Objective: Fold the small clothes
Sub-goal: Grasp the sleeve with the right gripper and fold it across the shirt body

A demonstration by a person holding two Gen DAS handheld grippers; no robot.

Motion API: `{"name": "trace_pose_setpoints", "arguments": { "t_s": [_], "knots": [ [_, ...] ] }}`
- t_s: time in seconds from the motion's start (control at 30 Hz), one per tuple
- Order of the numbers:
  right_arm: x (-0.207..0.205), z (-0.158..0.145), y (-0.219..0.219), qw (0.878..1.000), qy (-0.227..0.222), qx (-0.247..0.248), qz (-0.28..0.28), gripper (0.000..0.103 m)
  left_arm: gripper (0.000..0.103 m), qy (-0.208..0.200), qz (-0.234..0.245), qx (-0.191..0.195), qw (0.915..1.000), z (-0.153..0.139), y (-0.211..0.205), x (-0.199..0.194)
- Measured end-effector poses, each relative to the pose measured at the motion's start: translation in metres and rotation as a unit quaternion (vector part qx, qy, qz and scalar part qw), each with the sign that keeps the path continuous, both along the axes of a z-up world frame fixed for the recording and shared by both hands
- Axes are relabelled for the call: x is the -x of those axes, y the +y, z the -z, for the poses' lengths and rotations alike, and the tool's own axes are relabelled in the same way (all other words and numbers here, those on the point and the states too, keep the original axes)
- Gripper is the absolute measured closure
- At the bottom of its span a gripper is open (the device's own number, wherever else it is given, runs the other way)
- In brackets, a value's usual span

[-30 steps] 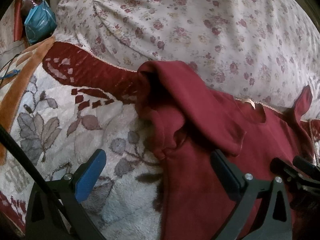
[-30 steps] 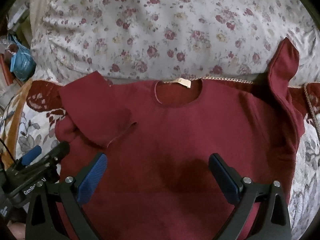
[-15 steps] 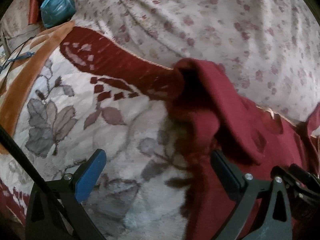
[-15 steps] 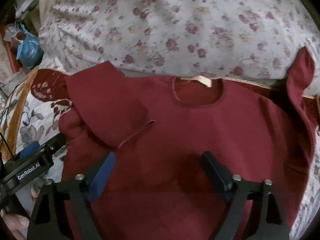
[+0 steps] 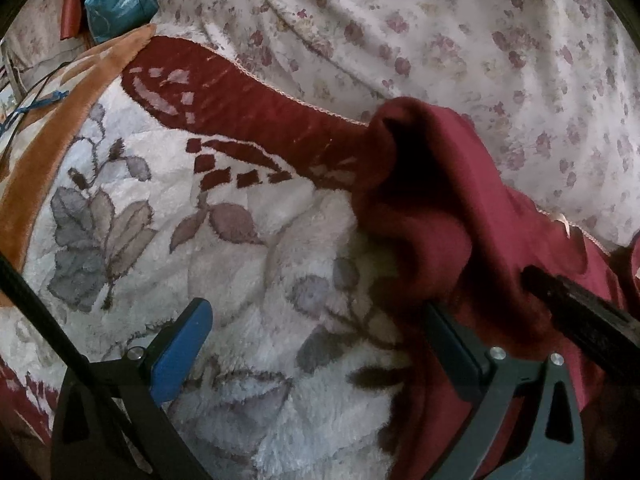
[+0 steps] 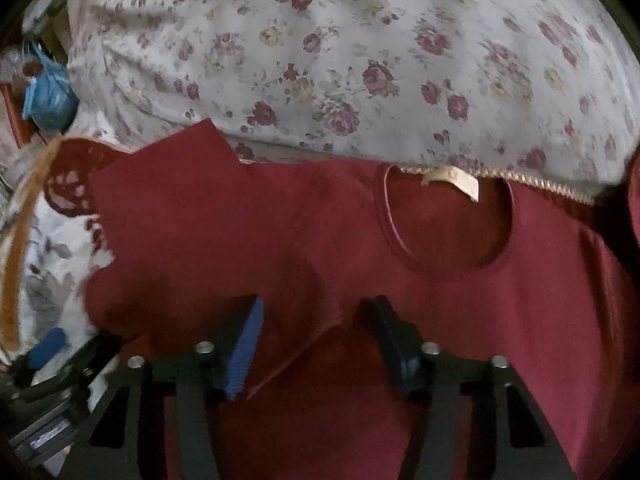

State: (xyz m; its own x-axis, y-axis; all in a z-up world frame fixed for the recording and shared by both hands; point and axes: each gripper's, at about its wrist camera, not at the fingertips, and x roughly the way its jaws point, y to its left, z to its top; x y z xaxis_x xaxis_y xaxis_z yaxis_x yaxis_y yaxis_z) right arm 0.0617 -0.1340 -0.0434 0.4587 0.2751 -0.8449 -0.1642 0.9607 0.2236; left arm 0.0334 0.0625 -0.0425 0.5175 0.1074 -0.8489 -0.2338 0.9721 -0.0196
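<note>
A small dark red top (image 6: 500,292) lies flat on the bed, neckline with a cream label (image 6: 456,178) toward the far side. Its left sleeve (image 6: 208,216) is folded inward over the body. My right gripper (image 6: 316,332) is open, jaws partly drawn in, straddling the hem edge of that folded sleeve. My left gripper (image 5: 316,340) is open wide over the blanket at the top's left edge (image 5: 432,216); its right finger touches the red cloth. The right gripper's body shows in the left wrist view (image 5: 580,312).
A plush white blanket with grey leaves and red border (image 5: 200,240) covers the bed. A floral quilt (image 6: 360,60) is heaped behind. A blue plastic bag (image 5: 116,0) sits far left, off the bed.
The right gripper has moved forward and left onto the folded sleeve and its jaws have narrowed. The left gripper has shifted left, off the top, over the blanket.
</note>
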Motion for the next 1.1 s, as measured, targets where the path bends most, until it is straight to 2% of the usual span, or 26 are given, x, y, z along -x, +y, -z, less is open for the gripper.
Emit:
{"name": "trace_pose_setpoints", "arguments": {
  "t_s": [0.03,0.17,0.33,0.5,0.6,0.67,0.83,0.9,0.97,1.0,1.03,1.1],
  "knots": [
    [-0.002,0.001,0.001,1.0,-0.006,0.001,-0.002,0.062,0.0,0.001,0.0,-0.001,1.0,0.001,0.0,-0.001],
    [-0.002,-0.002,0.004,1.0,-0.019,0.001,-0.022,0.094,0.0,0.003,-0.003,-0.001,1.0,0.003,0.001,-0.004],
    [0.009,-0.029,-0.019,0.999,-0.043,-0.017,-0.024,0.096,0.0,0.005,-0.01,0.0,0.9999,0.006,0.002,-0.005],
    [0.023,-0.072,-0.082,0.996,-0.089,-0.025,0.017,0.096,0.0,0.005,-0.013,-0.005,0.9999,0.007,0.001,-0.005],
    [0.032,-0.089,-0.123,0.993,-0.108,-0.006,0.047,0.096,0.0,0.005,-0.017,-0.006,0.9998,0.007,0.002,-0.004],
    [0.034,-0.09,-0.148,0.991,-0.109,0.021,0.071,0.096,0.0,0.006,-0.019,-0.008,0.9998,0.006,0.002,-0.003],
    [0.03,-0.057,-0.193,0.989,-0.053,0.051,0.125,0.096,0.0,0.006,-0.016,-0.024,0.9996,0.002,0.0,0.0],
    [0.024,-0.038,-0.195,0.989,-0.016,0.077,0.125,0.094,0.0,0.009,-0.015,-0.025,0.9995,0.002,0.0,0.0],
    [0.028,-0.032,-0.195,0.989,-0.002,0.076,0.128,0.09,0.0,0.016,-0.01,-0.017,0.9997,-0.003,0.003,0.003],
    [0.031,-0.035,-0.192,0.99,-0.006,0.068,0.125,0.078,0.0,0.016,-0.009,-0.015,0.9997,-0.005,0.005,0.005],
    [0.036,-0.043,-0.184,0.992,-0.019,0.057,0.111,0.062,0.0,0.008,-0.008,-0.013,0.9998,-0.01,0.007,0.008],
    [0.041,-0.058,-0.165,0.994,-0.044,0.05,0.088,0.046,0.0,-0.018,-0.02,-0.019,0.9994,-0.022,0.014,0.016]
  ]
}}
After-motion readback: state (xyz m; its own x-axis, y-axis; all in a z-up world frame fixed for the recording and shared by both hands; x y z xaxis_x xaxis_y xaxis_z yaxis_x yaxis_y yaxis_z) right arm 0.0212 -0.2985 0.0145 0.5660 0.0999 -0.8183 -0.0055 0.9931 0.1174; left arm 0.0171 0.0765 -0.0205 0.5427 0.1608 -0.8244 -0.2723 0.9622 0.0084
